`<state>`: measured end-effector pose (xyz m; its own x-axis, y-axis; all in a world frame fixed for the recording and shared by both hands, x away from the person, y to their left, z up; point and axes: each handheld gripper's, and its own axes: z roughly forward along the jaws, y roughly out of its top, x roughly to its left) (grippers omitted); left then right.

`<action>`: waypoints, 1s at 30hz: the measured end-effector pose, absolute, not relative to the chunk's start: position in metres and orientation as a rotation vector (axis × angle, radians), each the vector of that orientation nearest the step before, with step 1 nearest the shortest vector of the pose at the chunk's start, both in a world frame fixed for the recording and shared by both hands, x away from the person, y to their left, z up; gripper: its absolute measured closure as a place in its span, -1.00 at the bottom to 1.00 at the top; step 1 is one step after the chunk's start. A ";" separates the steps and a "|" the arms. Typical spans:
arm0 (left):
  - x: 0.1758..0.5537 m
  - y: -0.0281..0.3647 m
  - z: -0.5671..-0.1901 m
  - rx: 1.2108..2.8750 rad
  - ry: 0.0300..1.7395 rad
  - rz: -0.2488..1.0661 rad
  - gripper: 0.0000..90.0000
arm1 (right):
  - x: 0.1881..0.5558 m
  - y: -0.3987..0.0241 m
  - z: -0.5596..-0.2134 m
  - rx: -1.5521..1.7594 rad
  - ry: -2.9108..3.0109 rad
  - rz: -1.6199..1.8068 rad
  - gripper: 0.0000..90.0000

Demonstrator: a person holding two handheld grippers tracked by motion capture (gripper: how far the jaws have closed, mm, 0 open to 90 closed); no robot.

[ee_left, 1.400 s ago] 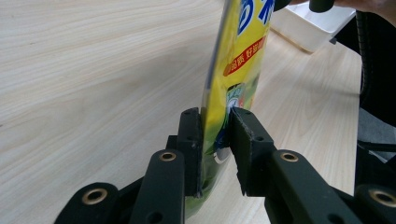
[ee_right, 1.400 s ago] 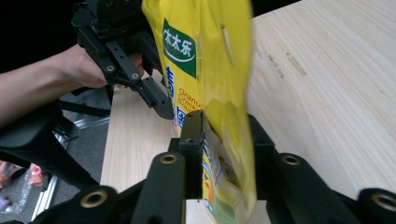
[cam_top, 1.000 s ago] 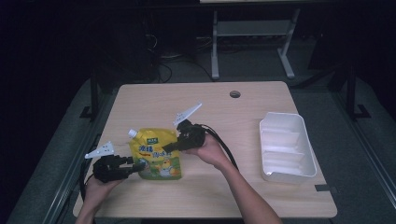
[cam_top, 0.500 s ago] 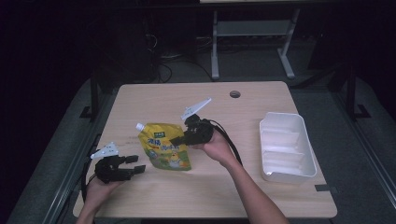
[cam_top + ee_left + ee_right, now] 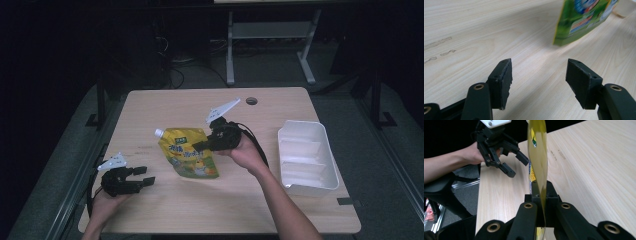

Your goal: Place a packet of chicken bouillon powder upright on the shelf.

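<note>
A yellow and green spouted drink pouch hangs over the middle of the wooden table, white cap toward the upper left. My right gripper is shut on the pouch's right edge and holds it up; in the right gripper view the pouch rises edge-on from between the closed jaws. My left gripper rests low at the table's front left, open and empty, apart from the pouch. In the left gripper view the pouch's lower corner floats beyond the spread fingertips.
A white divided tray sits at the table's right side. A round cable hole is near the far edge. Faint marks show on the wood to the left. Dark floor and a metal stand lie behind the table.
The left gripper let go of the pouch, opened and drew back toward the front left. The right gripper lifted the pouch and carried it slightly right.
</note>
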<state>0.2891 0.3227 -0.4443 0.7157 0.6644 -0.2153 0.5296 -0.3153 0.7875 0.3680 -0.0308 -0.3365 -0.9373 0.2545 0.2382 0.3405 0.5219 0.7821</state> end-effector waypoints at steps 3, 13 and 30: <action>0.289 0.323 -0.445 1.995 0.914 0.184 -0.17 | 0.367 -0.039 -0.330 -0.518 -2.656 -1.409 0.99; 0.289 0.323 -0.447 1.997 0.921 0.176 -0.19 | 0.361 -0.059 -0.317 -0.507 -2.668 -1.410 0.99; 0.289 0.321 -0.448 2.024 0.918 0.179 -0.19 | 0.349 -0.098 -0.299 -0.508 -2.704 -1.420 0.99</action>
